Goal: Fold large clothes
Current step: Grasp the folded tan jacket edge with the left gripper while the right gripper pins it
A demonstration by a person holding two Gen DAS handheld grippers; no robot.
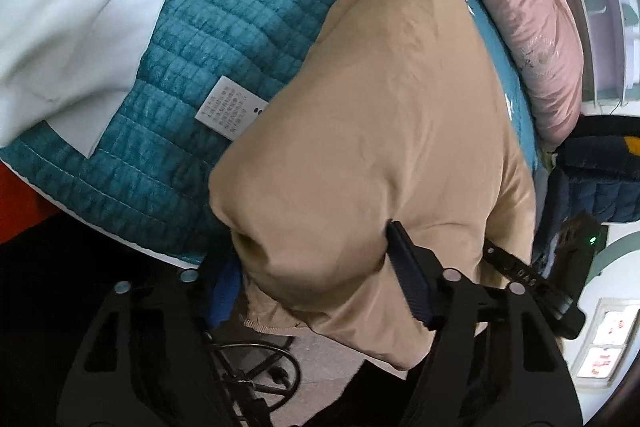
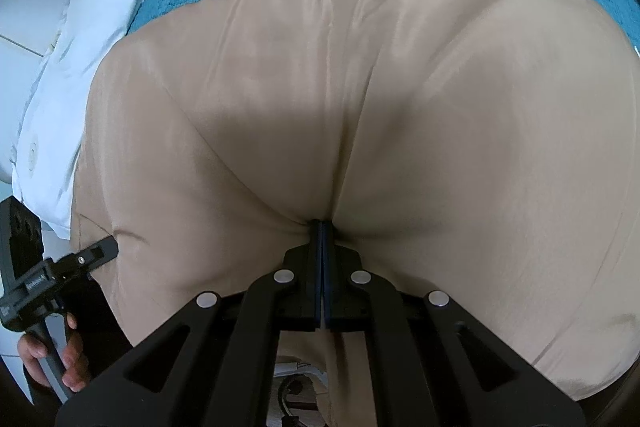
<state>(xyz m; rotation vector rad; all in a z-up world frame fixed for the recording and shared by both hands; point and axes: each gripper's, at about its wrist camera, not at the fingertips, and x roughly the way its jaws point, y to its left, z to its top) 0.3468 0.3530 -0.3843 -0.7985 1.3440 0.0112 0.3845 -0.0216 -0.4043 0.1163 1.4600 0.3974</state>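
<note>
A large tan padded garment (image 1: 380, 115) lies over the near edge of a bed with a teal quilted cover (image 1: 180, 67). My left gripper (image 1: 316, 247) straddles a thick bulge of it at the hanging edge. The right finger (image 1: 408, 275) dents the fabric, and the blue left finger (image 1: 224, 291) is mostly hidden behind the bulge. In the right wrist view the tan garment (image 2: 400, 87) fills the frame. My right gripper (image 2: 322, 227) is shut with creases running into its tips, so it pinches the cloth. The left gripper (image 2: 108, 247) presses the garment's left edge, with a hand (image 2: 68, 359) on its handle.
A white duvet (image 1: 68, 27) is bunched at the bed's left, and a pink pillow (image 1: 532, 27) lies at the far right. A dark navy quilted item (image 1: 600, 179) sits beside the bed. Cables (image 1: 256, 367) lie on the floor below the garment.
</note>
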